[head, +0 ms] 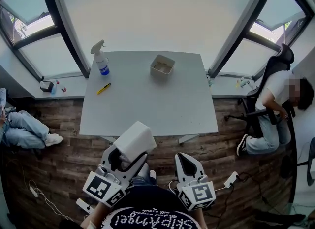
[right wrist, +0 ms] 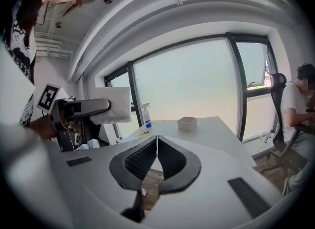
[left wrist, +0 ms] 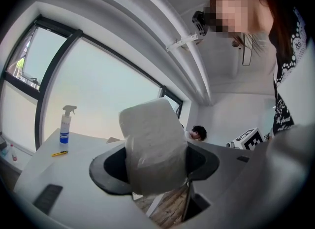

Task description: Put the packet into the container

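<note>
A white packet sits between the jaws of my left gripper, which is shut on it below the table's near edge. The packet sticks up well past the jaws. The container, a small square beige tub, stands at the far middle of the grey table. My right gripper is beside the left one, shut with its tips touching and nothing in it.
A spray bottle and a yellow pen lie at the table's far left. A seated person on an office chair is to the right. Wooden floor lies under me, and windows run round the table.
</note>
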A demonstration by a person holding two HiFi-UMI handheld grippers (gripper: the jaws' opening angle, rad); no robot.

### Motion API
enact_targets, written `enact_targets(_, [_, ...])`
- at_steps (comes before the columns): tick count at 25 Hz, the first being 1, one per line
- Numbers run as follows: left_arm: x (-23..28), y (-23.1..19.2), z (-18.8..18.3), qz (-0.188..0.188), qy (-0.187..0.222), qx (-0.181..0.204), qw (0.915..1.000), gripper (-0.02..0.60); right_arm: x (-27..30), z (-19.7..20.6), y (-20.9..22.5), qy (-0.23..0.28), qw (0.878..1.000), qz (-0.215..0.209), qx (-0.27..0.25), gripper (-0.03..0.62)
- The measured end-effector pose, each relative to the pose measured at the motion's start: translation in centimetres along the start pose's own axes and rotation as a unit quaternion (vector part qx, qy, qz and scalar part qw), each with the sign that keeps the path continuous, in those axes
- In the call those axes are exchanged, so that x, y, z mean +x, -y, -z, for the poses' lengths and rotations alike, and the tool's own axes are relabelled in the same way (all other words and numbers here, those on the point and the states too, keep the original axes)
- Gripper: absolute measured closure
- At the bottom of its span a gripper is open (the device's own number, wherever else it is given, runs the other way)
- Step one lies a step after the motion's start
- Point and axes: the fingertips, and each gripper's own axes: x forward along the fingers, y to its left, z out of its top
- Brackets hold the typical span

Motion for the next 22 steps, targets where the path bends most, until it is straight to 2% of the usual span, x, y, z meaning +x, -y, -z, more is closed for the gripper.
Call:
enact_targets(5, [2.1,-2.7,-0.8,0.012,-0.01,-0.001,0.9999,0.301,3.2,-1.9,0.3,0.008,1.0,0.007,0.0,0.577])
enact_targets(11, [4.7,-6.2,-3.5,0.016,-0.016,0.017,0.9996,0.299,6.5,-5.4,0.7,0.024,1.0,0.015,-0.006,0.577])
enact_targets(22, [7.3,-9.0,-4.6,0.027,-0.013,-0.003,0.9996,0.301,9.0,-6.0,2.3,0.016,0.999,0.048,0.015,0.577])
